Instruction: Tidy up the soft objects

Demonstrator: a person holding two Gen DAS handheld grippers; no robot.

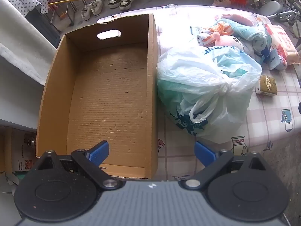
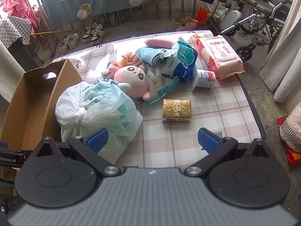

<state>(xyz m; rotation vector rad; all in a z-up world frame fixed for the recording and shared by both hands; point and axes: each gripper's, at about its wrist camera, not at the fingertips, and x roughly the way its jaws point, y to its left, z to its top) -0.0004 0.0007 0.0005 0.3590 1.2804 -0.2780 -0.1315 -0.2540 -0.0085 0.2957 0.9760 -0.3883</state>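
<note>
Left gripper (image 1: 151, 151): spread wide, nothing between the blue pads, hanging over the near right wall of the cardboard box (image 1: 152, 94)
Right gripper (image 2: 152, 140): also wide open and holding nothing, sitting above the checked tablecloth (image 2: 216, 113)
Box: open-topped, nothing inside it, cut-out handle hole in the far wall, on the left part of the table
Plastic bag (image 2: 97, 109): knotted shut, whitish with teal print, pressed right up against the box's right wall; the right gripper's left pad overlaps it in view
Pink plush (image 2: 134, 81): behind the bag, touching it, lying on some blue-and-white packets
Blue towel (image 2: 152, 55): farther back in the pile, orange striped cloth beside it
Gold tissue pack (image 2: 176, 110): on its own, right of the bag
Wet wipes pack (image 2: 219, 56): far right part of the table, pink and white
</note>
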